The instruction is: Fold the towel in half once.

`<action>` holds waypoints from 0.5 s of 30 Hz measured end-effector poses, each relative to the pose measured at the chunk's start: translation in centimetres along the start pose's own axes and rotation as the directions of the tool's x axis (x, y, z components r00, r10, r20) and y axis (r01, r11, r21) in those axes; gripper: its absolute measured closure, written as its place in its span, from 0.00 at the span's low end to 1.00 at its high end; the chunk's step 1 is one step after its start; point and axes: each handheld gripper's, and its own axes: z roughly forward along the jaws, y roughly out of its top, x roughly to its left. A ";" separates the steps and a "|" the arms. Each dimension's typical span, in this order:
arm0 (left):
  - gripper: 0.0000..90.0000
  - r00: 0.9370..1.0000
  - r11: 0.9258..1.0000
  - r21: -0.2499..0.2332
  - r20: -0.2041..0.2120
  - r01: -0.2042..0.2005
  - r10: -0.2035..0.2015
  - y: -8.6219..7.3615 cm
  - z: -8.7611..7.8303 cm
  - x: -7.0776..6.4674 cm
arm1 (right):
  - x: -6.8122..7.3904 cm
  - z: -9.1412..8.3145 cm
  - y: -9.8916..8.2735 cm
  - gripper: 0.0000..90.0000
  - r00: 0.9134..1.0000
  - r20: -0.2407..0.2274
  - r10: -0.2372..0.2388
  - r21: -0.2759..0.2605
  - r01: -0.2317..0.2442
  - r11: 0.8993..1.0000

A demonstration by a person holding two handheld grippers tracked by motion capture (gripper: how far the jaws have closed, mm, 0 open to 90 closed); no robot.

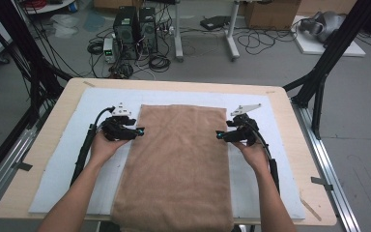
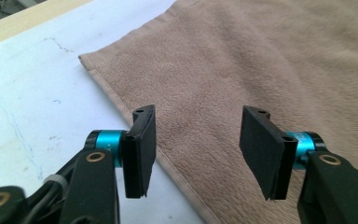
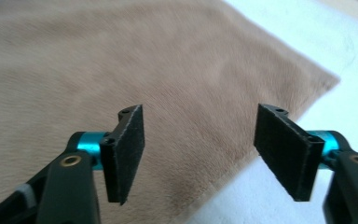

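A brown towel point(image 1: 176, 164) lies flat and lengthwise on the white mat point(image 1: 101, 101), its near end reaching past the table's front edge. My left gripper point(image 1: 141, 131) hovers at the towel's left edge near the far corner, jaws open. In the left gripper view the gripper point(image 2: 198, 126) straddles the hemmed edge of the towel point(image 2: 261, 56), with nothing pressed between the pads. My right gripper point(image 1: 218, 135) is at the towel's right edge, also open. In the right gripper view the gripper point(image 3: 200, 123) stands over the towel point(image 3: 121, 60) near its corner, with nothing gripped.
The mat covers a light wooden table point(image 1: 294, 125) framed by black struts point(image 1: 328, 63). Beyond the table, computers point(image 1: 135, 29) and cables sit on the floor. White mat point(image 2: 37, 93) shows beside the towel on both sides.
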 end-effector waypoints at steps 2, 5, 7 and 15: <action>0.58 1.000 1.000 0.010 -0.013 -0.009 0.009 -0.2 0.5 0.1 | 0.0 0.7 -0.2 0.42 1.000 0.006 -0.002 0.026 0.002 1.000; 0.61 1.000 0.998 0.055 -0.030 -0.002 0.004 -0.7 1.1 0.4 | 0.0 1.4 -0.3 0.47 1.000 0.013 -0.007 0.041 0.007 0.999; 0.61 1.000 0.997 0.076 -0.021 0.019 -0.018 -1.0 1.5 0.5 | -0.1 1.8 -0.4 0.50 1.000 0.021 0.000 0.052 -0.001 0.999; 0.78 0.999 0.995 0.099 0.005 0.032 -0.033 -1.1 1.9 0.2 | -0.2 2.7 -1.1 0.65 0.998 0.041 0.056 0.089 -0.059 0.994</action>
